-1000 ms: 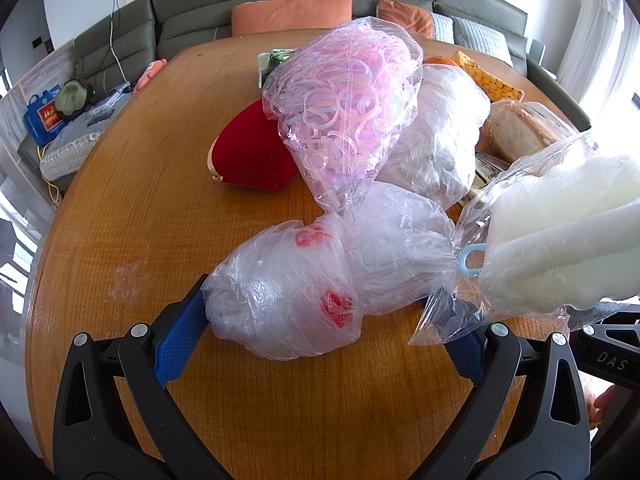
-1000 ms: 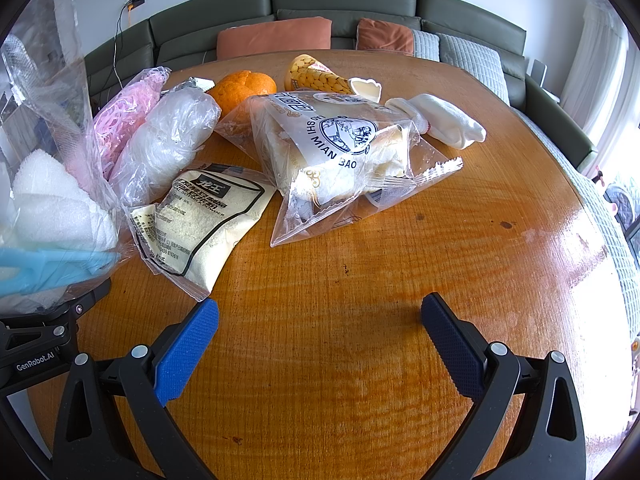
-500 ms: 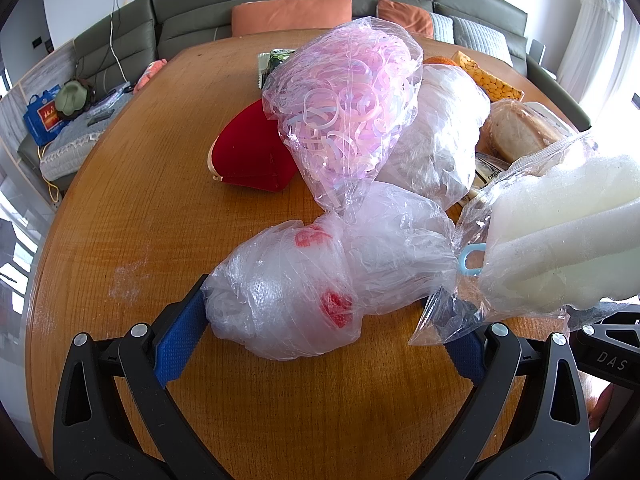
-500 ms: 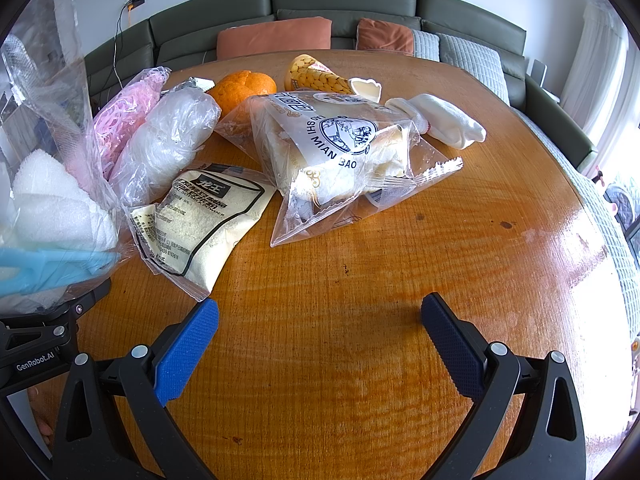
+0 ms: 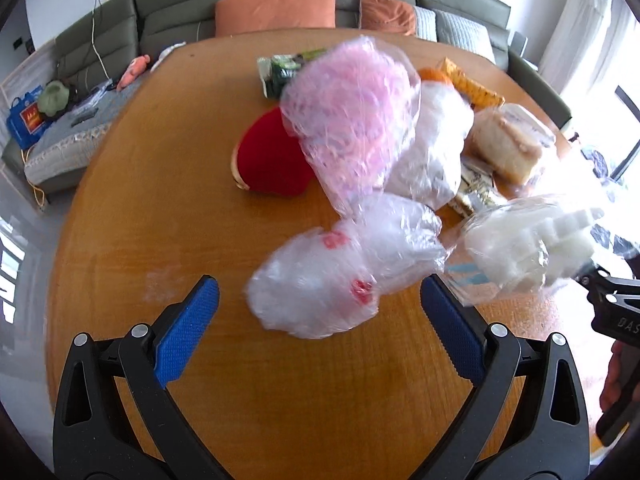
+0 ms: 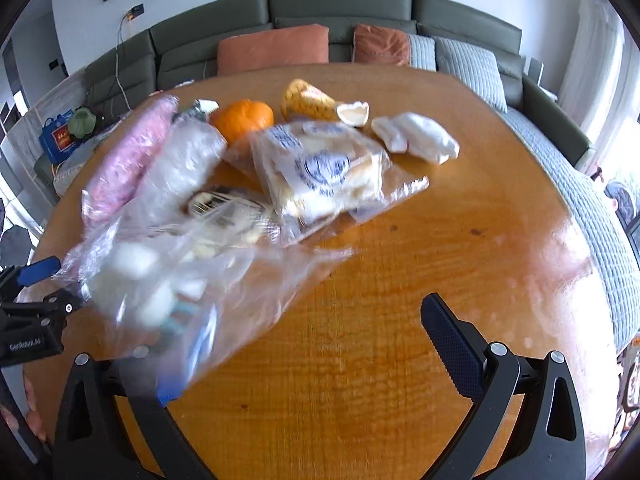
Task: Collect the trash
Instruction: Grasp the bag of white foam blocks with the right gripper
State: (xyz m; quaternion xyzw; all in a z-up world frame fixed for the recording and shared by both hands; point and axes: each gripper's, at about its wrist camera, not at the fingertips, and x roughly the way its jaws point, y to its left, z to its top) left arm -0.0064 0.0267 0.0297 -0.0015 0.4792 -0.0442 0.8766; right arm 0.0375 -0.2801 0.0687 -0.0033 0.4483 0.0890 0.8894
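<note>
My left gripper (image 5: 320,316) is open above the wooden table (image 5: 160,208). A crumpled clear bag with red marks (image 5: 320,284) lies just ahead of its blue fingertips (image 5: 188,320), not gripped. To its right a zip bag of white foam pieces (image 5: 528,248) is blurred. In the right wrist view that zip bag (image 6: 160,280) hangs blurred over the left finger of my open right gripper (image 6: 316,328); I cannot tell what holds it. A pink-filled bag (image 5: 352,120), a clear white bag (image 5: 432,148) and a bread bag (image 6: 324,168) lie beyond.
A red pouch (image 5: 272,160), an orange (image 6: 242,118), a yellow cone wrapper (image 6: 306,100), a white wad (image 6: 416,140) and a printed packet (image 6: 236,216) sit mid-table. A green sofa with cushions (image 6: 276,46) runs behind. Bare wood (image 6: 480,248) spreads to the right.
Both grippers have pulled back and up, so more of the table shows. The foam zip bag has tipped towards the right gripper and now covers its left finger. Both views are blurred.
</note>
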